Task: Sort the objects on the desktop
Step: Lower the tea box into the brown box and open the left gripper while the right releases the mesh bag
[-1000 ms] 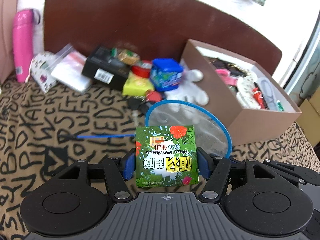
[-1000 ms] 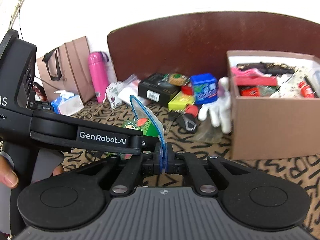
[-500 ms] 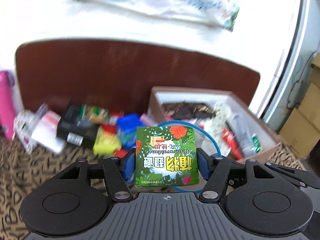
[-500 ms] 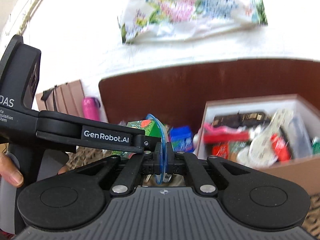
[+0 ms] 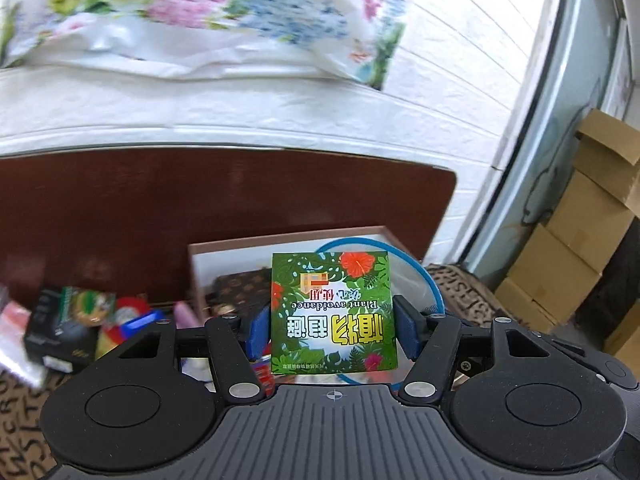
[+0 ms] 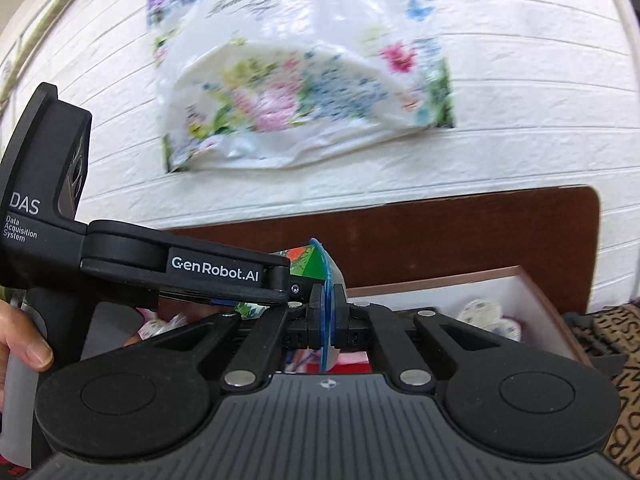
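The left gripper [image 5: 334, 330] is clamping a green packet [image 5: 333, 312] above the brown box [image 5: 240, 245]; the right gripper [image 6: 328, 322] is pinching a blue-rimmed net [image 6: 326, 280] over that box.

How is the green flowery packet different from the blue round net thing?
The green packet is square and printed with leaves and flowers; the blue-rimmed mesh is round and see-through. The packet sits flat-faced between the left tongs, spread wide; the mesh's thin edge is pinched in the right tongs, nearly closed. Both are held up near the brown box.
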### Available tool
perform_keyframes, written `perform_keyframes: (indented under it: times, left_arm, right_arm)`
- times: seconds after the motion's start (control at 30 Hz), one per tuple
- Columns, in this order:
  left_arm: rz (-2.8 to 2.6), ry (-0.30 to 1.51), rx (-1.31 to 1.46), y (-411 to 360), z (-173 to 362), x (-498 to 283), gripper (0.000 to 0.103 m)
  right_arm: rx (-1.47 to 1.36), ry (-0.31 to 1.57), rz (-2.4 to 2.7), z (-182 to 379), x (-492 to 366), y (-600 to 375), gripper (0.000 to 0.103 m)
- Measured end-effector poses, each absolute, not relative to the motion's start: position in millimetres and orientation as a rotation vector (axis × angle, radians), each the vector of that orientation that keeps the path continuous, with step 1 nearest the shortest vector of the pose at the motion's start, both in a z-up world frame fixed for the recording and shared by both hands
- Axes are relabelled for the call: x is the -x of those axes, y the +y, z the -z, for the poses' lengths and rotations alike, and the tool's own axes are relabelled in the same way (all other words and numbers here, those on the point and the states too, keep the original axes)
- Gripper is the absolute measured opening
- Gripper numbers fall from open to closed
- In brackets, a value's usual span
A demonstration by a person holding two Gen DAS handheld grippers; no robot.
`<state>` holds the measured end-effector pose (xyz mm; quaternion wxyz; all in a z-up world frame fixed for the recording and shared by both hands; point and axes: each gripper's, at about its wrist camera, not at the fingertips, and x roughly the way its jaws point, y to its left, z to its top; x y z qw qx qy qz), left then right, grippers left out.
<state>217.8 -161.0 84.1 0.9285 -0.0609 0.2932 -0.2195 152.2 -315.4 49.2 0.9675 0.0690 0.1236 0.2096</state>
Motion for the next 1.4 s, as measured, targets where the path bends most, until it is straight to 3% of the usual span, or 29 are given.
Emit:
perform_keyframes:
  times: [0.93, 1.4]
  left_arm:
    - [0.579, 0.732, 0.08, -268.1, -37.3, -269.5, 0.064]
    - [0.553, 0.83, 0.104, -265.8, 2.3, -288.1, 0.064]
  right_arm:
    - [-0.352, 0.364, -0.217, 8.2, -197.1, -417.5, 0.004]
    - [-0.341, 0.495, -0.113, 48.7, -224.8, -426.6, 0.007]
